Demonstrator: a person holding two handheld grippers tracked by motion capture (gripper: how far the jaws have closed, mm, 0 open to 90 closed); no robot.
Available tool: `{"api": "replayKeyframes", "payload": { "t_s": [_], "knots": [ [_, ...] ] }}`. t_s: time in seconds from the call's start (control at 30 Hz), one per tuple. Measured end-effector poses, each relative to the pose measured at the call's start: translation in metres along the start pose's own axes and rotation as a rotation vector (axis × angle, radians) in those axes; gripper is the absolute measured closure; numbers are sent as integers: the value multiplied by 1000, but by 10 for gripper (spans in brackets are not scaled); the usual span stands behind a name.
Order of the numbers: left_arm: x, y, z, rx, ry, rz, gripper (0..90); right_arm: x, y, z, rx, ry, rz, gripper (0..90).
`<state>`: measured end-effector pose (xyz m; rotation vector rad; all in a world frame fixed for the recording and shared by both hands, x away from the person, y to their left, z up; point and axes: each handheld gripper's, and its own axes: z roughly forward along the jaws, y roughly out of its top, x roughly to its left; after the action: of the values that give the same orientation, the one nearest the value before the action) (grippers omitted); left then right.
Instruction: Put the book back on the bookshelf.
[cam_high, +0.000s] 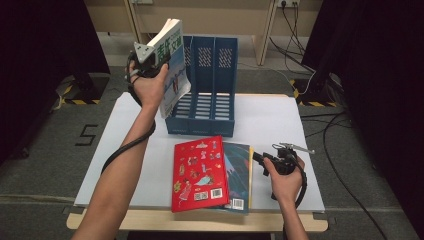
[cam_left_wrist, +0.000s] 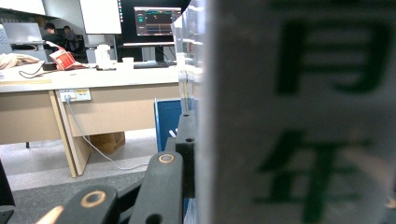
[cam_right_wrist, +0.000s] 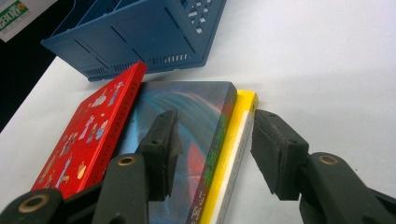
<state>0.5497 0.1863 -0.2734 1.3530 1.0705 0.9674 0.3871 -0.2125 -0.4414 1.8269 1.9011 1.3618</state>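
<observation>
- White table (cam_high: 280, 115), dark floor around, desk at back.
- Left gripper (cam_high: 159, 59) at 11 o'clock, jaws clamped on white-green book (cam_high: 172, 70), raised upright just beside blue file rack (cam_high: 212, 85).
- Right gripper (cam_high: 260, 161) at 4 o'clock, jaws apart, holding nothing, by the stack: red book (cam_high: 197, 172) on dark book (cam_high: 239, 172), yellow book (cam_right_wrist: 236, 140) beneath.
- Step, likely: carrying book to rack.
- Next: line it over a slot, lower, release.

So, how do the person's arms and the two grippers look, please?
Both forearms are bare, with no sleeves. The left gripper is black, with a grey three-cornered plate on top and a thick black cable along the arm. The right gripper has black jaws with brass-coloured pivot rings and ridged dark pads.
</observation>
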Motion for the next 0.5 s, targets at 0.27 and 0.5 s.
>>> {"api": "replayKeyframes", "payload": {
  "t_s": [0.27,0.5],
  "knots": [
    [-3,-4,13,9,8,13,738,0,0,0,3,-2,-5,518],
    [-3,-7,21,7,17,10,737,-1,0,-1,2,-4,-8,518]
  ]
}}
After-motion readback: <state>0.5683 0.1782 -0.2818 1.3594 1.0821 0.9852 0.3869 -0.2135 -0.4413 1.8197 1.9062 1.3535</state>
